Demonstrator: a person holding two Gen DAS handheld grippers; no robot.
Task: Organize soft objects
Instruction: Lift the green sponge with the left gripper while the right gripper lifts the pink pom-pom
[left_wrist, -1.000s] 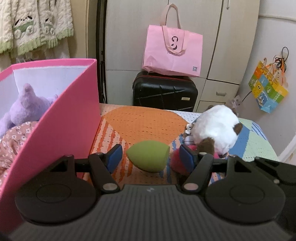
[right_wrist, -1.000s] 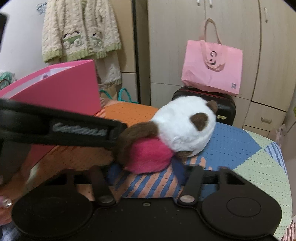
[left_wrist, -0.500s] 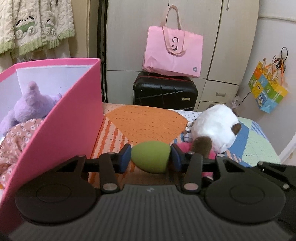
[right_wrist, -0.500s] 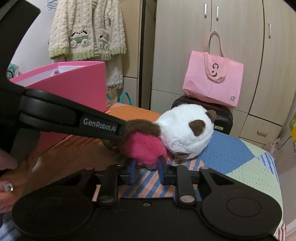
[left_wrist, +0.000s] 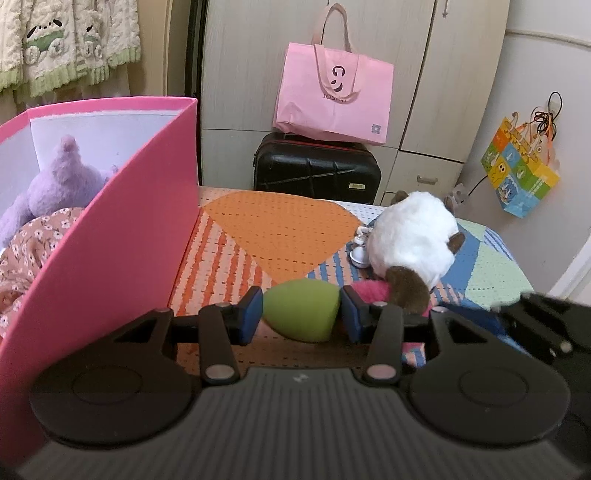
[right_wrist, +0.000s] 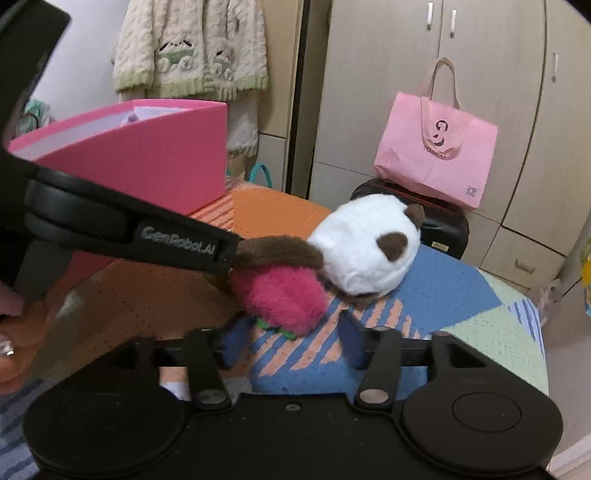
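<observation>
Patchwork blanket (left_wrist: 280, 225) covers the surface before wardrobe doors (right_wrist: 424, 92) and a black suitcase (left_wrist: 317, 166). Left gripper (left_wrist: 301, 310) pinches the green sponge (left_wrist: 301, 308); right gripper (right_wrist: 286, 341) is spread, the plush toy (right_wrist: 362, 243) partly hidden behind the other tool.

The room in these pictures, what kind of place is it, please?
Most likely a bedroom at home. A wardrobe with tall doors fills the back wall, a knitted cardigan hangs beside it, a black suitcase stands on the floor, and the patchwork blanket seems to cover a bed.
</observation>
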